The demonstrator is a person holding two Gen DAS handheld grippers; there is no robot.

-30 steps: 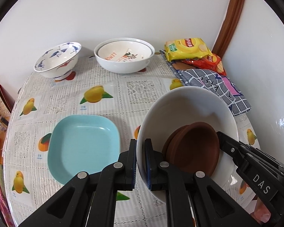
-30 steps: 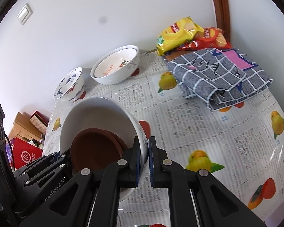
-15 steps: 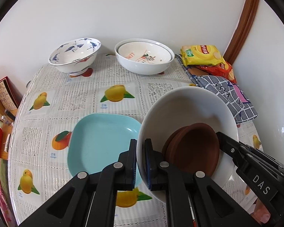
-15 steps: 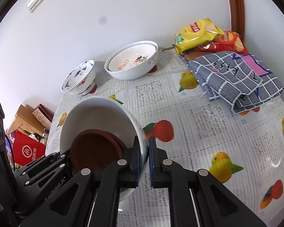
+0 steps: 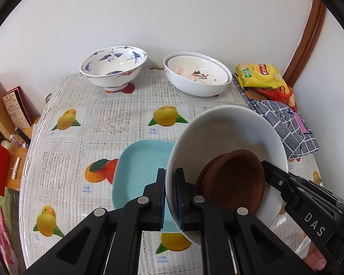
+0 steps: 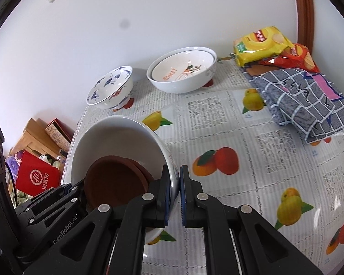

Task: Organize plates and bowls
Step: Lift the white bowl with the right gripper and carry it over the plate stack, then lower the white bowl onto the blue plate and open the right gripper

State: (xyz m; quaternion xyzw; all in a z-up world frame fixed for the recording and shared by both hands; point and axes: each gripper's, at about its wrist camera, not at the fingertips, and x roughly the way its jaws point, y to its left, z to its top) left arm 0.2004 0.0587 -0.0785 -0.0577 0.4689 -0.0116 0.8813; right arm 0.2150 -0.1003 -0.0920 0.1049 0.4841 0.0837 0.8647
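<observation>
**Left wrist: white bowl pinched from both sides**

Spreading beneath everything: fruit-print tablecloth [image 5: 117, 123]. Hanging tilted above the cloth: large white bowl [image 5: 227, 137], overlapping the near right corner of the light blue square plate [image 5: 140, 171]. Lying inside the white bowl, leaning against its lower wall: brown saucers [image 5: 234, 178], seemingly two nested. Sitting beyond the white bowl by the wall: nested lemon-print bowls [image 5: 197, 75]; left of those, blue-patterned footed bowl [image 5: 113, 66]. Resting right of the white bowl: checked cloth [image 6: 309, 100], with yellow snack bag [image 6: 261, 43] and red bag [image 6: 295, 57] behind. Clamping the white bowl's rim: left gripper [image 5: 170, 197], jaws nearly closed. Doing likewise on the opposite rim: right gripper [image 6: 175, 194].
</observation>
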